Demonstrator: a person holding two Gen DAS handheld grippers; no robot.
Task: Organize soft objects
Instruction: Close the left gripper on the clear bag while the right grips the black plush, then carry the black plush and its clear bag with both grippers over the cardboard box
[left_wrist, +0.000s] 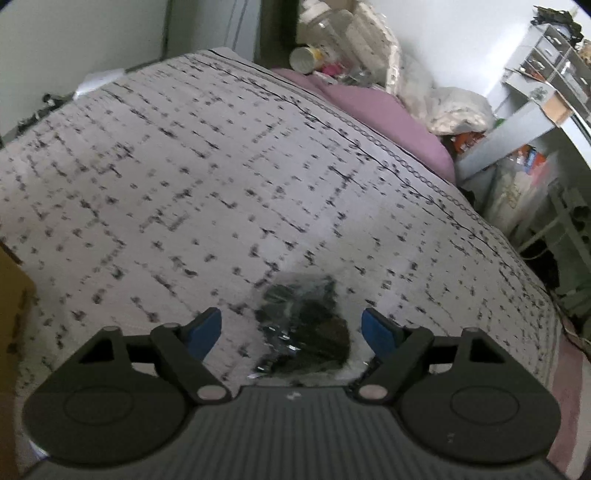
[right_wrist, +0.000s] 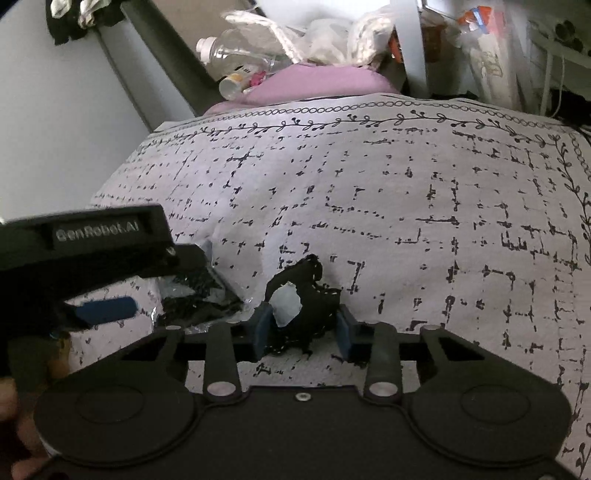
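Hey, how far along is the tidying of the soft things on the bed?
Nothing looks put away yet. In hand: the right hand-held gripper is pinching a black fabric piece with white stitching, lying on the patterned bedspread. The left hand-held gripper hangs open over a clear bag of dark fabric, not gripping it. Left: both items need a place; none shows here.

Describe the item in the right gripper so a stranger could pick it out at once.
On the grey patterned bedspread, look to the near edge, between the blue pads of the right gripper. There sits a small black fabric piece with white stitching and a pale tag, unlike the shiny plastic-wrapped dark bundle beside it.
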